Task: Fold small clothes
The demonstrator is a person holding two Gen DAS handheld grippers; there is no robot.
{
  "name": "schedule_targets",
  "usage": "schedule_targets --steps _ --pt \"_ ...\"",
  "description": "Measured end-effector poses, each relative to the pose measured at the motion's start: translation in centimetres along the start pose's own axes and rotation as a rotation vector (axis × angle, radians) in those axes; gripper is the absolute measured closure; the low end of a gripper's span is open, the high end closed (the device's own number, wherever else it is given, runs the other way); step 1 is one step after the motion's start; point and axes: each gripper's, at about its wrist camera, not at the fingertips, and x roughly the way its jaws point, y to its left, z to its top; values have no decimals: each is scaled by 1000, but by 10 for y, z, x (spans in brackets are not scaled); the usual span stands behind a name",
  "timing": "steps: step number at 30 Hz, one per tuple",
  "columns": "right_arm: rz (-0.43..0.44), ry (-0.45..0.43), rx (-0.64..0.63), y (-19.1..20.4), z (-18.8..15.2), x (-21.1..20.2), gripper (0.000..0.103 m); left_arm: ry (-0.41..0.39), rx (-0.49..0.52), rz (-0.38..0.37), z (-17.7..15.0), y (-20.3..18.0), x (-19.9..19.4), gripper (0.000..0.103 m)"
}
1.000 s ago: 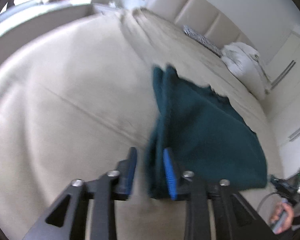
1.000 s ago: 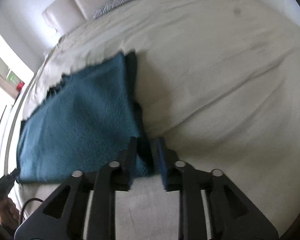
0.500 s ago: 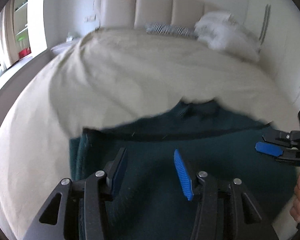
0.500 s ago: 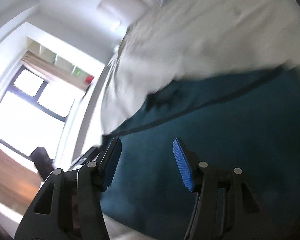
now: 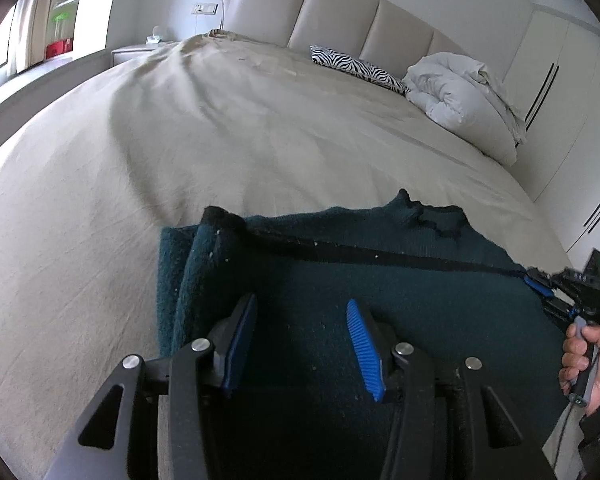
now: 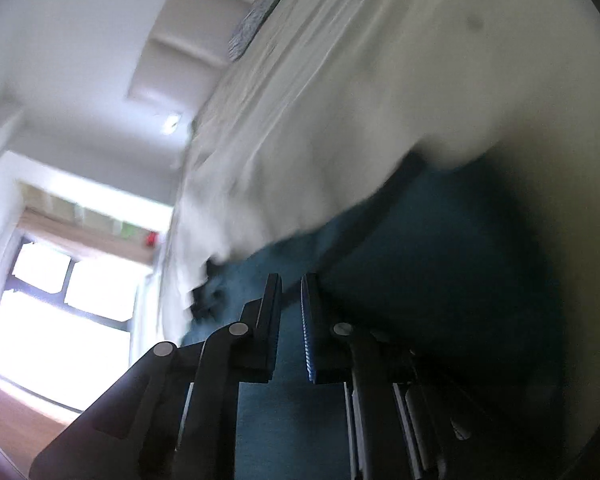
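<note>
A dark teal knit garment (image 5: 380, 280) lies folded on the beige bed (image 5: 220, 140), its left edge doubled over. My left gripper (image 5: 302, 312) is open and empty just above the garment's near part. My right gripper (image 6: 291, 292) shows in its own blurred, tilted view with its jaws nearly closed over the teal garment (image 6: 420, 280); I cannot tell whether cloth is pinched. The right gripper also shows in the left wrist view (image 5: 540, 286) at the garment's right corner, held by a hand.
A zebra-print pillow (image 5: 356, 66) and a white duvet bundle (image 5: 460, 96) lie by the padded headboard (image 5: 320, 12). White wardrobes (image 5: 560, 100) stand on the right. A window (image 6: 60, 312) and wooden floor are on the left.
Both grippers let go of the garment's side edges and swung round to its near side. The right gripper then narrowed from wide open to nearly closed at the right corner.
</note>
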Motion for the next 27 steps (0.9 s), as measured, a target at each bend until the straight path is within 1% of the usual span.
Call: schedule_targets --steps 1,2,3,4,6,7,8,9,10,11,12,13,14,16,17,18,19,20,21,22,23,24,25,27 --pt "-51 -30 -3 -2 2 -11 94 4 -6 3 1 -1 -3 54" --pt "-82 -50 -6 -1 3 -21 90 11 -10 21 2 -4 -9 54" --pt "-117 -72 -44 8 0 -33 87 10 -5 37 0 -9 -18 53" --pt "-135 -87 -116 21 -8 -43 87 7 9 38 -7 -18 -30 53" --pt "-173 -119 -330 59 -40 -63 86 22 37 2 -20 -32 -44 51" --pt "-162 -126 -401 72 -55 -70 85 32 68 -20 -34 -45 -55 50" --pt "-137 -125 -453 86 -73 -75 79 40 82 -29 -43 -53 -62 49" --pt "-109 -111 -483 100 -91 -76 58 49 86 -47 -52 -59 -68 49" --pt "-73 -100 -494 110 -107 -78 40 56 82 -76 -61 -65 -73 49" --pt "-4 -111 -495 120 -126 -82 10 66 76 -97 -71 -69 -78 48" --pt "48 -127 -495 126 -137 -84 1 77 78 -91 -75 -71 -78 47" --pt "105 -127 -488 139 -148 -76 1 89 80 -67 -82 -72 -76 47" --pt "163 -89 -465 141 -155 -72 1 102 66 -43 -88 -68 -72 47" --pt "245 55 -370 146 -167 -46 1 113 31 -26 -94 -57 -65 50" --pt "267 126 -327 145 -174 -33 1 110 28 -27 -94 -54 -64 52" --pt "280 185 -317 144 -181 -19 2 112 30 -28 -94 -53 -65 52" --pt "292 228 -322 144 -185 -6 2 117 37 -25 -93 -54 -65 52" --pt "284 249 -318 138 -189 -1 3 123 52 -16 -93 -56 -64 52" --pt "255 258 -291 127 -191 -1 4 126 59 -11 -92 -57 -63 52" --pt "238 259 -238 115 -190 2 4 129 63 -9 -91 -55 -62 52" --pt "274 244 -159 98 -180 4 8 130 64 -8 -92 -55 -62 52" --pt "295 230 -115 88 -181 2 15 129 64 -8 -91 -55 -60 52" --pt "299 215 -77 76 -174 -3 18 130 66 -8 -91 -55 -59 52" --pt "294 161 -27 52 -161 -20 20 129 71 -6 -92 -56 -57 52"
